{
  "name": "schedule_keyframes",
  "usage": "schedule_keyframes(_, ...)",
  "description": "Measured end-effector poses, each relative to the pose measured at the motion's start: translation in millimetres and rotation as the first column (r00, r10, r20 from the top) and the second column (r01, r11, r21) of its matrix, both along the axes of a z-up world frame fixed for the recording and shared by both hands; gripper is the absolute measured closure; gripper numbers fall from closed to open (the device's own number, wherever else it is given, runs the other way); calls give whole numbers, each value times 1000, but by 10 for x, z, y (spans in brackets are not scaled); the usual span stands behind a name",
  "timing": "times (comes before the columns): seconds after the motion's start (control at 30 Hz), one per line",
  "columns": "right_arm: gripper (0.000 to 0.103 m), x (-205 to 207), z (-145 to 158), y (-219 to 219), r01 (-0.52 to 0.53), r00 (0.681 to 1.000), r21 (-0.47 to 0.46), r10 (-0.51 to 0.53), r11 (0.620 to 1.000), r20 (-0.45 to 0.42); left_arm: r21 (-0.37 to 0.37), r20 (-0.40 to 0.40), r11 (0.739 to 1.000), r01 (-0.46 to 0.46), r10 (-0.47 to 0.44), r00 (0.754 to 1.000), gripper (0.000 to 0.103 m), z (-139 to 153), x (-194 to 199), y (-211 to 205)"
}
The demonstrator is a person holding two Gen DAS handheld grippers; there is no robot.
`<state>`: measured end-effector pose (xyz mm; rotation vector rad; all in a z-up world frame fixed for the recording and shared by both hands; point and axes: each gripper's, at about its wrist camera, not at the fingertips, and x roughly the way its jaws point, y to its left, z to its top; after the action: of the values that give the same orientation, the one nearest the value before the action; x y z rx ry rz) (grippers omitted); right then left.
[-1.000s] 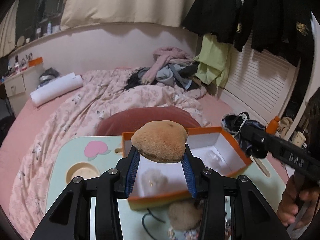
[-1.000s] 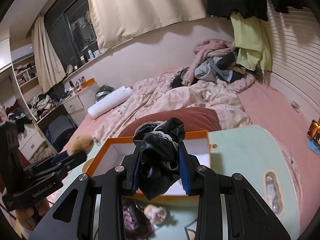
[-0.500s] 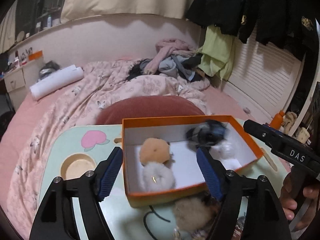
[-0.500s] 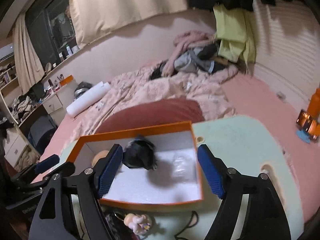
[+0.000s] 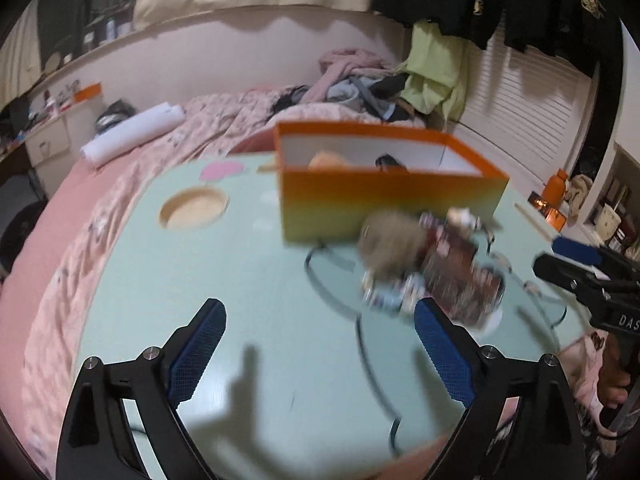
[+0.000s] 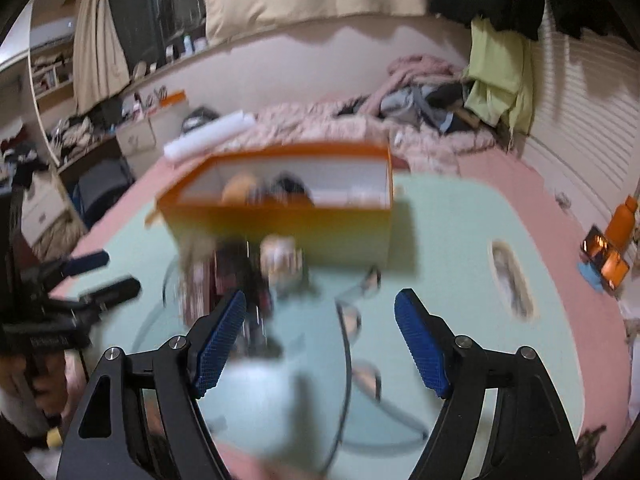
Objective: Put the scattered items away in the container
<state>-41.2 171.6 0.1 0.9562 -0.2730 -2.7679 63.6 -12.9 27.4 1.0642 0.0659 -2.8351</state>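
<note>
Both your left gripper (image 5: pixel 318 344) and right gripper (image 6: pixel 320 340) hang released and empty; next, reach the fluffy ball (image 5: pixel 390 242) and clutter (image 5: pixel 456 276) touching the box (image 5: pixel 384 204), mid-tabletop.

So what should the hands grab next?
Probably the left tool should reach forward and close on the fluffy ball. Both tools are open and empty, and the ball lies on the table in front of the orange box, not yet tidied.
</note>
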Motion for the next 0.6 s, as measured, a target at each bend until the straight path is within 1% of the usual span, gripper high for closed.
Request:
schedule_keyframes(0.07, 26, 86, -120, -1, -9, 1000, 10, 9, 1000, 26, -1, 11, 1000, -12, 12, 1000, 8, -107, 57, -20)
schedule_keyframes(0.13, 26, 142, -218, -18, -22, 999, 30, 21, 999, 45, -24, 38, 1000, -18, 19, 999, 7, -222, 55, -13)
schedule_keyframes(0.17, 26, 156, -258, -24, -24, 999, 42, 22, 999, 50, -72, 26, 997, -32, 34, 999, 6, -264, 57, 25)
schedule_keyframes(0.2, 26, 163, -310, -40, -24, 998, 58, 20, 998, 54, -101, 18, 994, -42, 44, 999, 0, -299, 61, 62)
schedule_keyframes(0.23, 25, 162, -358, -50, -21, 998, 68, 17, 997, 62, -104, -5, 994, -41, 41, 999, 0, -318, 82, 83)
schedule_keyframes(0.27, 15, 190, -407, -88, -5, 999, 98, 1, 995, 45, -104, -12, 994, -34, 33, 999, 0, -323, 93, 98)
schedule_keyframes(0.3, 11, 201, -433, -123, 1, 1000, 123, -4, 992, 25, -107, -15, 994, -31, 29, 999, 0, -323, 95, 100)
schedule_keyframes(0.33, 4, 191, -443, -122, -11, 1000, 115, 7, 993, 30, -96, -17, 995, -27, 26, 1000, 0, -319, 88, 76)
schedule_keyframes(0.37, 0, 166, -449, -110, -28, 999, 104, 24, 994, 35, -95, -21, 995, -24, 23, 1000, 0, -322, 86, 66)
schedule_keyframes(0.5, 0, 156, -485, -65, -28, 1000, 103, 29, 994, -7, -99, -38, 995, -18, 14, 999, 0, -331, 98, 72)
schedule_keyframes(0.6, 0, 156, -511, -58, -30, 999, 102, 32, 994, -15, -98, -44, 995, -12, 8, 999, 0, -331, 100, 63)
